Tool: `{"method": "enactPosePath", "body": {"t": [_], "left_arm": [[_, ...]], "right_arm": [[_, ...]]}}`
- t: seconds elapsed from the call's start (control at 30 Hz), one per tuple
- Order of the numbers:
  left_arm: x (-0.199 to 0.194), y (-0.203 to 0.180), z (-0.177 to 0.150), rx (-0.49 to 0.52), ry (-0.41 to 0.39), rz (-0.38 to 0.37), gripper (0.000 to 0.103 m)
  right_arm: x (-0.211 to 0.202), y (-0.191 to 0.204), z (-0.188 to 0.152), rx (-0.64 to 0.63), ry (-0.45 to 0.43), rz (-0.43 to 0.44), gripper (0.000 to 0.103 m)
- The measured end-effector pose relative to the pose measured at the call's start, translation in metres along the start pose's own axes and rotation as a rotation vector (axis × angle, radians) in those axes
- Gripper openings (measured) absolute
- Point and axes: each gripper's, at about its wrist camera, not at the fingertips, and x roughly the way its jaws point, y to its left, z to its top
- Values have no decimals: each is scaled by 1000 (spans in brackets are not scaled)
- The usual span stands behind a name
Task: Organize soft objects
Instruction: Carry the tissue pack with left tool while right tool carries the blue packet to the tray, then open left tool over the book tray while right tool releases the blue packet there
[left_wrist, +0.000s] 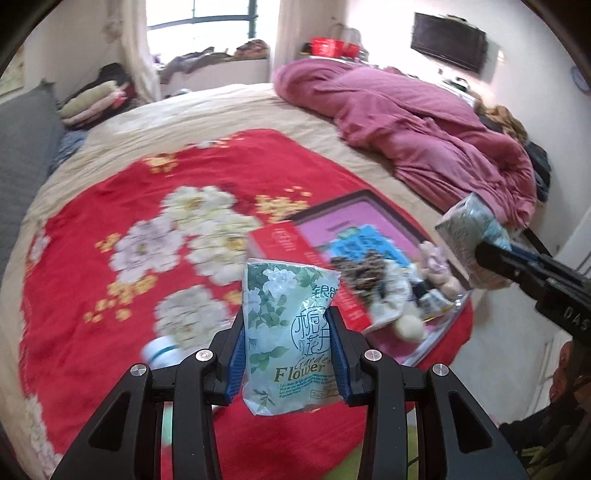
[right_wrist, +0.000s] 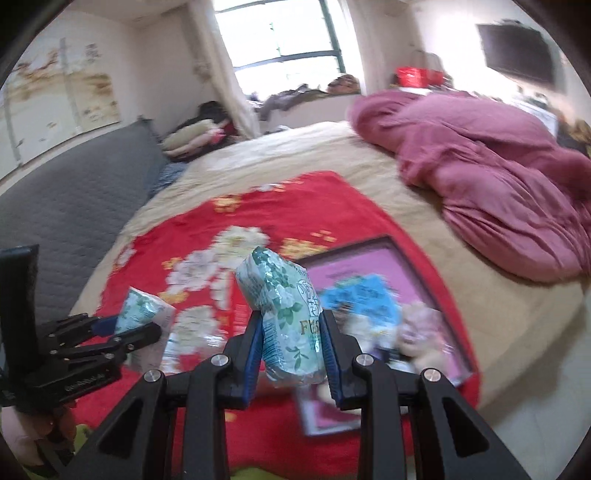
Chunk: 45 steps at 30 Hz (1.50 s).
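Gripping a floral tissue pack (left_wrist: 286, 339), the left gripper (left_wrist: 288, 354) hangs above the red blanket (left_wrist: 92, 258). Right gripper (right_wrist: 290, 350) clamps a second tissue pack (right_wrist: 284, 314).

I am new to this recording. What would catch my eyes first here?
Each gripper is shut on a floral tissue pack: the left gripper holds one pack, the right gripper another. Below lies a red flowered blanket, with a pink tray of items at its right.

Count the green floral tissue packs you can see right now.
2. One tissue pack is clamped in the left claw; the other tissue pack is clamped in the right claw. The cluttered tray may hide more.
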Motion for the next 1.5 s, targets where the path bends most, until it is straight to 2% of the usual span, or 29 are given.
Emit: {"method": "enactPosePath", "body": {"t": [0.1, 0.33, 0.6, 0.7, 0.93, 1.0, 1.07, 1.17, 1.27, 1.37, 1.5], "left_arm": [[26, -29, 10, 27, 33, -41, 41], [94, -79, 30, 116, 108, -37, 41], [144, -92, 34, 145, 163, -33, 41], [152, -92, 32, 149, 167, -41, 43], [163, -94, 31, 155, 182, -59, 45], [164, -95, 31, 156, 182, -62, 45], [164, -95, 31, 158, 182, -61, 45], [163, -93, 30, 149, 183, -68, 47], [158, -90, 29, 141, 177, -74, 50], [153, -87, 29, 137, 166, -78, 60], [149, -85, 29, 135, 163, -91, 61]], "right_arm": [[12, -30, -8, 30, 37, -31, 30], [48, -70, -22, 68, 82, -75, 30], [97, -79, -35, 33, 133, -97, 30], [109, -84, -44, 54, 152, -75, 32], [109, -91, -48, 102, 148, -11, 32], [109, -92, -49, 108, 151, -4, 36], [110, -92, -48, 112, 157, -6, 41], [110, -90, -49, 101, 161, -8, 56], [103, -90, -49, 105, 149, -10, 58], [92, -90, -48, 113, 128, -25, 58], [69, -89, -45, 125, 90, -73, 62]]}}
